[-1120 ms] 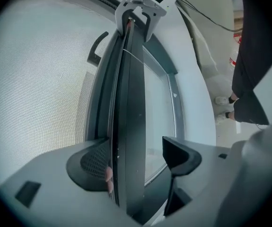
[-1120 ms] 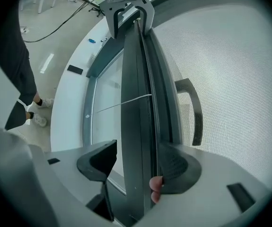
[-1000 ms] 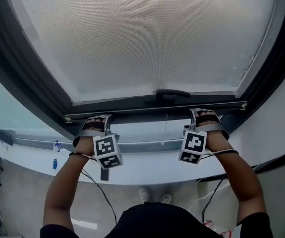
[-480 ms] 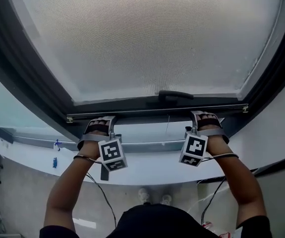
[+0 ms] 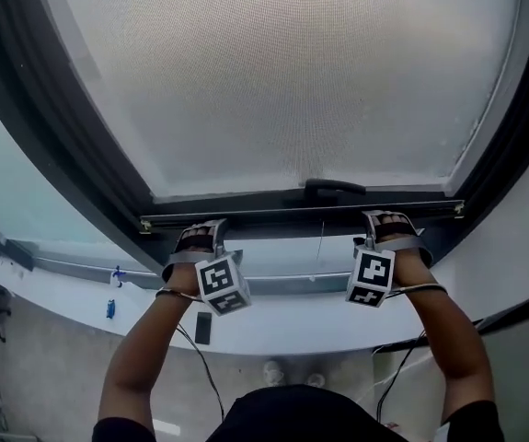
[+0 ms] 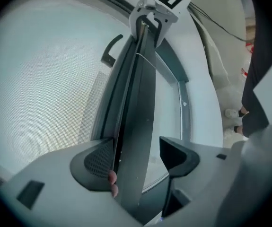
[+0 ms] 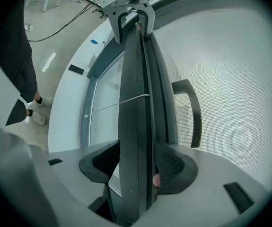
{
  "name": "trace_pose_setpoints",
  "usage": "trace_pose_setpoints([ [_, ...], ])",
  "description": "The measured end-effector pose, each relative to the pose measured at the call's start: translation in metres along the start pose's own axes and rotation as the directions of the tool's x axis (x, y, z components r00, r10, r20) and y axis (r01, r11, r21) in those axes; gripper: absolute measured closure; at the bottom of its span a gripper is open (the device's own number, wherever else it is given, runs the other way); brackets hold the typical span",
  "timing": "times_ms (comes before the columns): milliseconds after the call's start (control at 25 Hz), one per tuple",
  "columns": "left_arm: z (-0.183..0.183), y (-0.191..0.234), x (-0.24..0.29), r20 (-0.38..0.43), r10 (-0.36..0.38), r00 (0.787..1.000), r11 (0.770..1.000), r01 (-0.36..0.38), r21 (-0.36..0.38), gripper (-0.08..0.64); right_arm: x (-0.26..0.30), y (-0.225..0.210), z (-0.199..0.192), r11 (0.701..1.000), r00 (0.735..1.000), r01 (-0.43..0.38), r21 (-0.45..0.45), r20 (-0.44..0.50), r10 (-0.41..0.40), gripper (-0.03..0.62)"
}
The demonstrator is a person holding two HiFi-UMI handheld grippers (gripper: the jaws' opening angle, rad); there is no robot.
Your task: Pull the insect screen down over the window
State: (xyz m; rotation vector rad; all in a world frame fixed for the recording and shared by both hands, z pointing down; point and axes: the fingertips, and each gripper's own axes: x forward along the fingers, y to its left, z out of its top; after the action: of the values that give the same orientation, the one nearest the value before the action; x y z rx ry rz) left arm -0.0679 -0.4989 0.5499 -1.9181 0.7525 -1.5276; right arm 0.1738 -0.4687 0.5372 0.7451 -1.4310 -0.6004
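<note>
Two grippers: left gripper (image 6: pixel 136 155) and right gripper (image 7: pixel 136 160) were both up at the bottom bar (image 5: pixel 292 212) of the insect screen (image 5: pixel 282 72), one toward each end, arms raised.
Left jaws: had just been closing, with the bar between them. The mesh-side pad (image 6: pixel 98 157) sat against the bar and the other pad (image 6: pixel 176 154) stood clear with a visible gap. Not clamped.
Right jaws: had just been closing too. The bar was between them and both pads looked hard against its faces, so it was gripping the bar.
Screen: the mesh filled the upper and middle of the head view, inside the dark window frame (image 5: pixel 52 145).
Bar: ran level across the lower middle of the head view, just under a dark handle (image 5: pixel 335 189) near centre.
Uncovered part: a strip of bare glass (image 5: pixel 273 251) showed below the bar and above the grey lower rail (image 5: pixel 273 288).
Cord: a thin cord (image 5: pixel 320 242) hung from the bar, right of centre.
Ledge: a white ledge (image 5: pixel 282 325) curved across the lower frame. A dark flat object (image 5: pixel 203 328) lay on it below the left gripper, and a small blue item (image 5: pixel 109 308) sat at lower left.
</note>
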Motion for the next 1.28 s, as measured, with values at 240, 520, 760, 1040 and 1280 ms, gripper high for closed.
trace_pose_setpoints([
  [240,0.0,0.003,0.001,0.004,-0.016,1.0,1.0,0.016,-0.005,0.295,0.001,0.002,-0.008,0.999,0.999,-0.041,-0.033,-0.032,0.04,0.365],
  [520,0.011,0.008,-0.005,0.05,0.086,0.995,0.996,-0.084,-0.041,0.293,-0.013,-0.013,0.003,0.993,0.994,0.036,0.116,0.103,-0.048,0.365],
  [760,0.057,0.037,-0.061,0.265,0.206,0.942,0.918,-0.092,-0.385,0.293,-0.063,-0.043,0.015,0.905,0.938,0.045,0.423,0.293,-0.184,0.365],
  [1040,0.065,0.065,-0.135,0.363,0.414,0.835,0.705,-0.041,-0.708,0.37,-0.134,-0.074,0.009,0.71,0.831,-0.012,0.704,0.401,-0.384,0.416],
  [1280,0.069,0.045,-0.165,0.3,0.506,0.809,0.586,-0.068,-0.807,0.491,-0.175,-0.061,0.002,0.591,0.766,-0.004,0.807,0.382,-0.517,0.543],
])
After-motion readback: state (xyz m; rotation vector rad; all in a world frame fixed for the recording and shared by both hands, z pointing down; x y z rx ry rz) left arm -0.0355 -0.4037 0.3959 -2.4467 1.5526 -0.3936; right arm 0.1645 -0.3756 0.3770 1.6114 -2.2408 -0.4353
